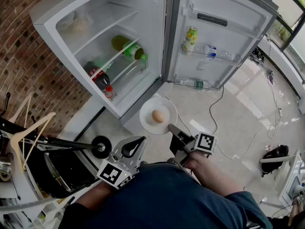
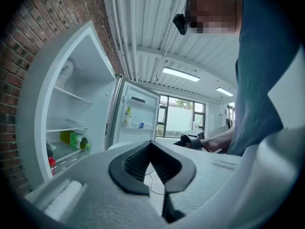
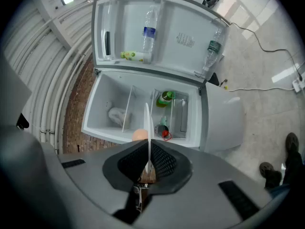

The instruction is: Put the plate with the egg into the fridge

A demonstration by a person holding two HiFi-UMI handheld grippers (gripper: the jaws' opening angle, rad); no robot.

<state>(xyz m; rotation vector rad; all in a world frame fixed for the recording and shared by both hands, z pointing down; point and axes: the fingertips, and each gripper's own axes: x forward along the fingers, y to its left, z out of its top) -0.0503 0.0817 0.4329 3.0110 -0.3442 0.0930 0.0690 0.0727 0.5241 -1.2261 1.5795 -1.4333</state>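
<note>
A white plate (image 1: 147, 121) carrying a brown egg (image 1: 158, 116) hovers in front of the open fridge (image 1: 71, 8), below its lower shelves. My right gripper (image 1: 171, 129) is shut on the plate's near rim. In the right gripper view the plate (image 3: 148, 123) shows edge-on between the closed jaws, with the egg (image 3: 139, 134) just to its left. My left gripper (image 1: 138, 145) hangs lower left of the plate, apart from it. Its jaws are shut and hold nothing; in its own view the left gripper (image 2: 151, 145) faces the fridge interior.
A green bottle (image 1: 127, 47) and a red-capped bottle (image 1: 100, 79) lie on the fridge shelves. The open door (image 1: 238, 27) holds a yellow bottle (image 1: 190, 38) and water bottles. Wooden hangers (image 1: 28, 128) and a cart stand at left. Cables (image 1: 217, 104) and a black bag (image 1: 274, 154) lie on the floor.
</note>
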